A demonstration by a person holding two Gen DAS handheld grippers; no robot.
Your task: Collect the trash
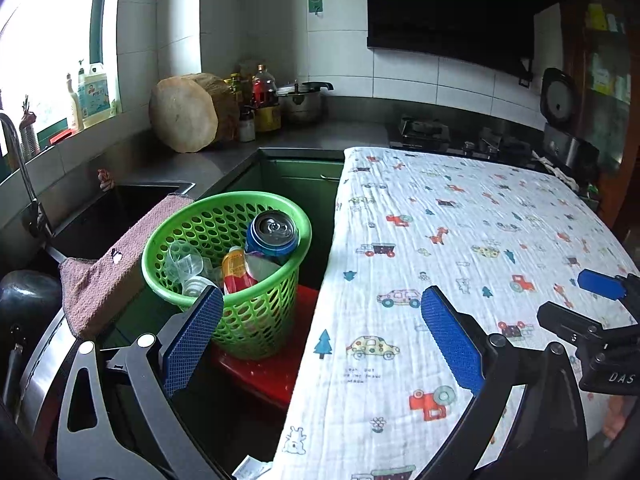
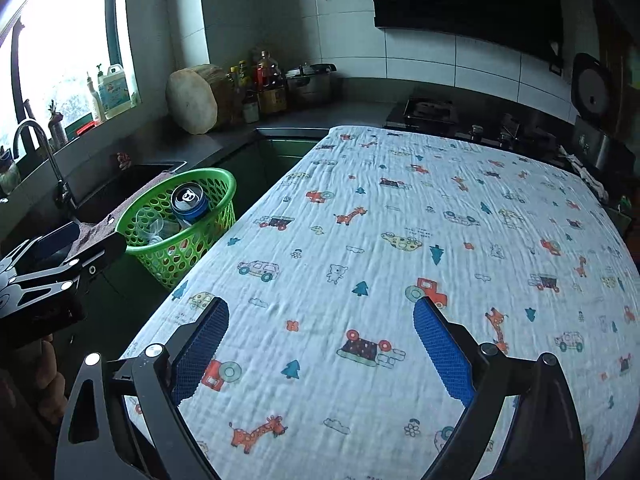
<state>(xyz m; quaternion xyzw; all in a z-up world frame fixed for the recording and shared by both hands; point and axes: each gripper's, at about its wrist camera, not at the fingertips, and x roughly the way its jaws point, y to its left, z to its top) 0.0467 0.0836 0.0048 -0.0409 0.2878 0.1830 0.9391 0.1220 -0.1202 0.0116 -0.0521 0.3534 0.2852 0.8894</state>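
Left wrist view first, scanning left to right. Lower left of the frame there's a pinkish towel (image 1: 100,284) draped over the sink edge, and just right of it the green basket (image 1: 256,312) sitting on something red (image 1: 276,372). That basket is where the trash has ended up: a blue can (image 1: 272,234) standing at the back, a red and yellow can (image 1: 236,272) leaning in front of it, and some clear plastic cups (image 1: 184,260) on the left side. Looks pretty well loaded.

Bottom centre is the left claw (image 1: 322,340), wide open with nothing between its blue pads, hanging over the gap between basket and counter. Right of that, the counter (image 1: 460,220) is covered in a kids' print cloth with cars and giraffes, and I can't spot a single piece of trash on it. Far right edge you can see the right claw (image 1: 580,300) poking in.

Right wrist view: the same basket shows at mid left, then the cloth fills the rest of the frame, bare again. The right claw here (image 2: 320,352) is also spread wide and empty.

My read: collecting is basically done, at least for anything these two cameras cover. There's a scrap of white paper (image 1: 252,470) low at the bottom edge of the left view, possibly on the floor; can't tell if it counts.
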